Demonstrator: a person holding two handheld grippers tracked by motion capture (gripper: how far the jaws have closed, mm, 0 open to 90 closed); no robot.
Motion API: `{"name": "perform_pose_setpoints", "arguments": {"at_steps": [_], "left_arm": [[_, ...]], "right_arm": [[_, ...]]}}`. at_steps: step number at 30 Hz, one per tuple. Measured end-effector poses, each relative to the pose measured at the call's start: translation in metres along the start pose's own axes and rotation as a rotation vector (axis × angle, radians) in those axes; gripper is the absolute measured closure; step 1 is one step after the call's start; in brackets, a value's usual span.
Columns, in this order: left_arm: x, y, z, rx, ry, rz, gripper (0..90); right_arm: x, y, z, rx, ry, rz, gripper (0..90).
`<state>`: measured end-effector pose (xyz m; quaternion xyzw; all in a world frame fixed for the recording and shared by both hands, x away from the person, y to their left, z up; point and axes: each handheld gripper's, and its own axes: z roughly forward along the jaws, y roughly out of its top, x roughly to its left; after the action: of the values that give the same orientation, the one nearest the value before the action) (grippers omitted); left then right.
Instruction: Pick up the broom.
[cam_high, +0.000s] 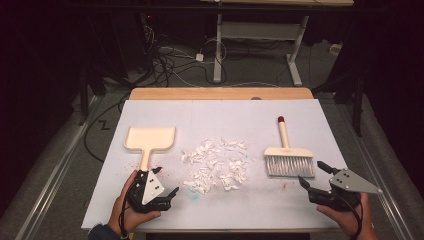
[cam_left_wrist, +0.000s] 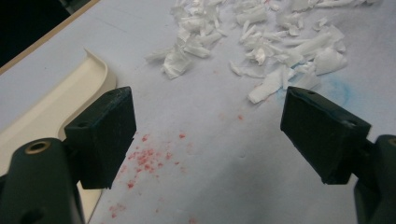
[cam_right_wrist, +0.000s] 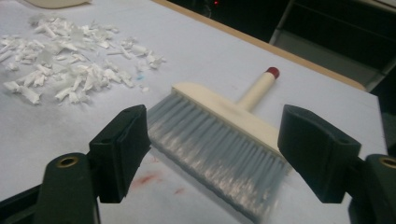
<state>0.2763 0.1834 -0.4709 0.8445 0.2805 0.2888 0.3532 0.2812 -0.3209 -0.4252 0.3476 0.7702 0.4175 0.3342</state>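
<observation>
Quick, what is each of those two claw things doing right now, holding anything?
Left gripper: open, holding nothing, beside the dustpan handle.
Right gripper: open, holding nothing, just short of the brush.

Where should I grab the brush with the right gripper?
Probably the brush by its narrow round handle, coming from above with fingers on either side. It lies flat and bare, pointing away from the person, while the wide bristles would flex.

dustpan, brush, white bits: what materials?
Dustpan: looks like cream moulded plastic, smooth matte, rounded lip. Brush: cream handle, probably plastic too, red tip; grey bristles look synthetic. Scraps: torn white paper or tissue, ragged curled edges.
</observation>
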Motion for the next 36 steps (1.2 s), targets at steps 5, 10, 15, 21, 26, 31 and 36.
{"name": "perform_pose_setpoints", "arguments": {"at_steps": [5,10,15,21,26,31,36], "left_arm": [[0.0,-0.001,0.001,0.003,-0.01,-0.001,17.3],[-0.002,0.0,0.002,0.006,-0.013,0.002,17.3],[-0.003,0.0,0.004,0.018,-0.022,0.013,17.3],[-0.003,0.0,0.004,0.011,-0.032,0.019,17.3],[-0.004,0.0,0.005,0.016,-0.042,0.025,17.5],[-0.003,0.0,0.006,0.021,-0.048,0.022,17.7],[-0.006,-0.001,0.004,0.024,-0.046,0.035,17.8]], "right_arm": [[-0.005,0.012,0.025,0.078,-0.008,0.044,28.1],[-0.014,0.026,0.052,0.174,-0.026,0.127,29.2],[-0.037,0.051,0.094,0.275,-0.068,0.214,29.5],[-0.054,0.06,0.145,0.41,-0.116,0.282,32.7],[-0.061,0.054,0.175,0.481,-0.108,0.377,36.8],[-0.053,0.048,0.198,0.577,-0.105,0.352,40.2],[-0.052,0.05,0.199,0.582,-0.088,0.338,55.4]]}}
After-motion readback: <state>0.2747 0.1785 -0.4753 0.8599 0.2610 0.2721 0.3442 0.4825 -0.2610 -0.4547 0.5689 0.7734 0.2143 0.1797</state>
